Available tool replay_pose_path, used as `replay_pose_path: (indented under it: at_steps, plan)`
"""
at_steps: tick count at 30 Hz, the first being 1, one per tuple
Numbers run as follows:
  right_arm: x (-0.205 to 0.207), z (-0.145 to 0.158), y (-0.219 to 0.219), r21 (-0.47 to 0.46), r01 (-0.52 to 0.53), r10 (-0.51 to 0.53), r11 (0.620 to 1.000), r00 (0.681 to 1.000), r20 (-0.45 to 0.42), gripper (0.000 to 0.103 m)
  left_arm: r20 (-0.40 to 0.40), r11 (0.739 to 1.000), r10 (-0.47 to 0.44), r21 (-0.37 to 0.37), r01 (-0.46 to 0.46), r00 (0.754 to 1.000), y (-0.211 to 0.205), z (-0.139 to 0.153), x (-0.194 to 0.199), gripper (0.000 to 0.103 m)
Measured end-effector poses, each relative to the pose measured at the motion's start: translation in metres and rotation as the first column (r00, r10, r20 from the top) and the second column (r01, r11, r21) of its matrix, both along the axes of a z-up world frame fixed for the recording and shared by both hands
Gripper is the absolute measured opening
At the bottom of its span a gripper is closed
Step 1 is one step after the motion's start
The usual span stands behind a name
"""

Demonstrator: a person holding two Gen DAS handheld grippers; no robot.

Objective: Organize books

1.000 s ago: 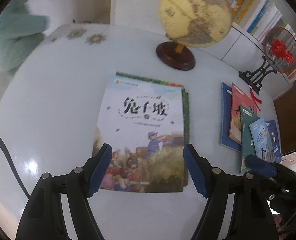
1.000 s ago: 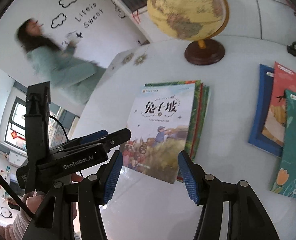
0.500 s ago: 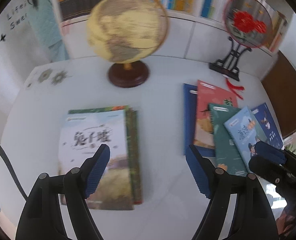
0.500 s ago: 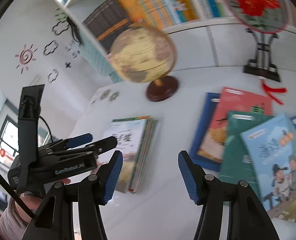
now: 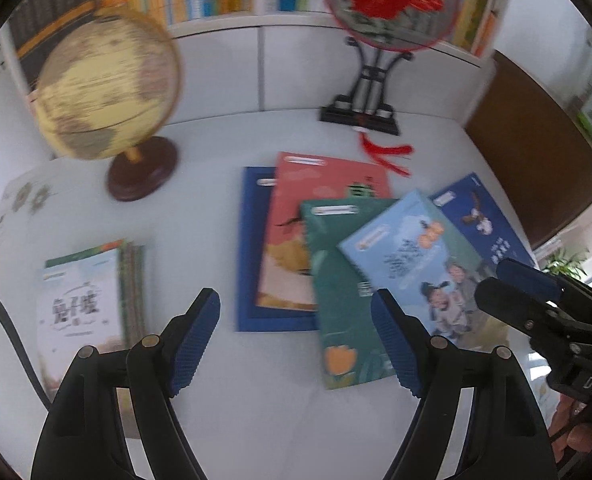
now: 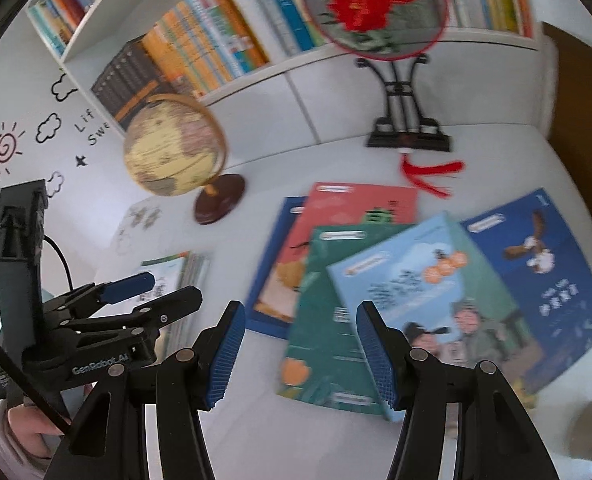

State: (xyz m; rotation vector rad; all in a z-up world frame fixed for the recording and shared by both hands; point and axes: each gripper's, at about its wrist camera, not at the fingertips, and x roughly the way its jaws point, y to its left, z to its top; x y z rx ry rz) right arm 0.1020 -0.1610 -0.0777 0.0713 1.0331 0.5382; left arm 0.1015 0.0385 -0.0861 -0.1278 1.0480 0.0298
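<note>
A neat stack of books (image 5: 83,308) (image 6: 175,272) with a white cover on top lies at the table's left. To its right several loose books overlap: a dark blue one (image 5: 251,248), a red one (image 5: 320,184) (image 6: 360,204), a green one (image 5: 336,312) (image 6: 320,320), a light blue one (image 5: 412,252) (image 6: 408,280) and a navy one with a bird (image 5: 480,216) (image 6: 548,268). My left gripper (image 5: 296,340) hangs open above the table between stack and loose books. My right gripper (image 6: 296,352) is open over the green book, nothing between its fingers.
A globe (image 5: 103,92) (image 6: 171,148) on a brown base stands at the back left. A round fan with red flowers on a black stand (image 5: 376,40) (image 6: 384,40) stands at the back, a red tassel (image 6: 428,172) below it. Bookshelves line the wall behind.
Both grippers swung right, away from the white-covered stack toward the loose books. The stack slid to the left of both views and the fan came into full view.
</note>
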Motion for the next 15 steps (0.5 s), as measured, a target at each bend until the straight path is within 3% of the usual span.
replay_pose_path:
  at_steps: [9,15]
  plan:
    - [0.015,-0.014,-0.053,-0.066,0.044,-0.045,0.997,0.999,-0.017,0.058,-0.039,0.998,0.002,-0.060,-0.004,0.999,-0.037,-0.017,0.013,0.077]
    - [0.039,-0.047,-0.084,-0.143,0.098,-0.107,0.985,0.992,-0.059,0.063,-0.109,0.993,0.017,-0.117,-0.030,0.994,-0.057,-0.049,0.019,0.076]
